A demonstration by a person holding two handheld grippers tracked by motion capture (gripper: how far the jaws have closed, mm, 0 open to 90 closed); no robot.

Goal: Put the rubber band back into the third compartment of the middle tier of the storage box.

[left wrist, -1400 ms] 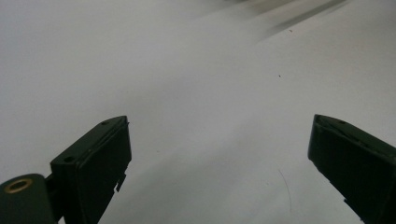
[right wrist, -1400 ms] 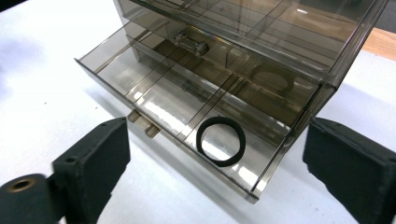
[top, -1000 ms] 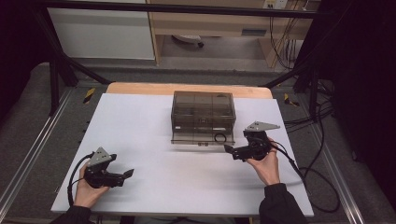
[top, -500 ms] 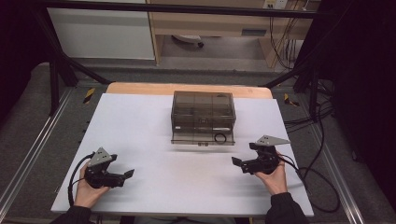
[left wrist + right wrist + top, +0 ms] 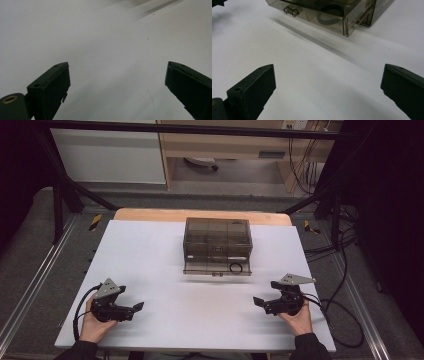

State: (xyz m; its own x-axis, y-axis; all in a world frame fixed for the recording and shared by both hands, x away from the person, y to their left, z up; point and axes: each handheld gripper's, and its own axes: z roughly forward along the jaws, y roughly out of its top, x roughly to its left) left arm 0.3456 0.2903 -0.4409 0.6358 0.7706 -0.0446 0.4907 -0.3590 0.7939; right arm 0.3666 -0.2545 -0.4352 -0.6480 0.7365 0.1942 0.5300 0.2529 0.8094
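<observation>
On the white table point(image 5: 200, 320), both tongs — left point(image 5: 136, 307), right point(image 5: 257, 301) — gape apart, holding nothing.

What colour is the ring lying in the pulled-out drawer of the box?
Black. The ring shows best in the high view, inside the smoky translucent drawer.

No readable text, labels, brands or numbers appear on anything here.
</observation>
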